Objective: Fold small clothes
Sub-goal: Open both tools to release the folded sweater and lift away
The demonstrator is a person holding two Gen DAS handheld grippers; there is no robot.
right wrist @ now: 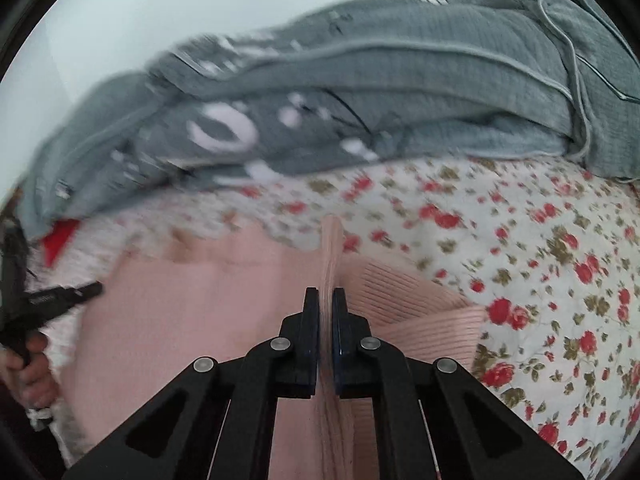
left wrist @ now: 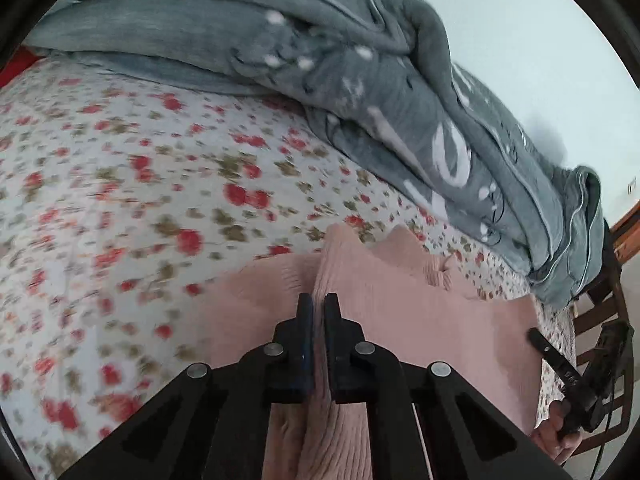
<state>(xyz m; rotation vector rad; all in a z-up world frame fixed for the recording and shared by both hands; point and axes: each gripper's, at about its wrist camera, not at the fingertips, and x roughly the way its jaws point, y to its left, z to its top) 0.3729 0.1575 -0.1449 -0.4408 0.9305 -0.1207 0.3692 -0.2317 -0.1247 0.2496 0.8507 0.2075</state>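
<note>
A pink knitted garment [left wrist: 400,300] lies on the floral bedsheet [left wrist: 120,200]. My left gripper [left wrist: 319,304] is shut on a raised fold of the pink garment, which runs up between its fingers. My right gripper [right wrist: 326,298] is shut on another raised ribbed edge of the same pink garment [right wrist: 200,320]. Each gripper shows in the other's view: the right one at the right edge [left wrist: 560,364], the left one at the left edge [right wrist: 60,296]. Both views are blurred by motion.
A crumpled grey quilt [left wrist: 360,80] with white print lies along the far side of the bed, also in the right wrist view [right wrist: 360,100]. A wooden chair [left wrist: 608,320] stands beside the bed. A red cloth [right wrist: 60,236] peeks from under the quilt.
</note>
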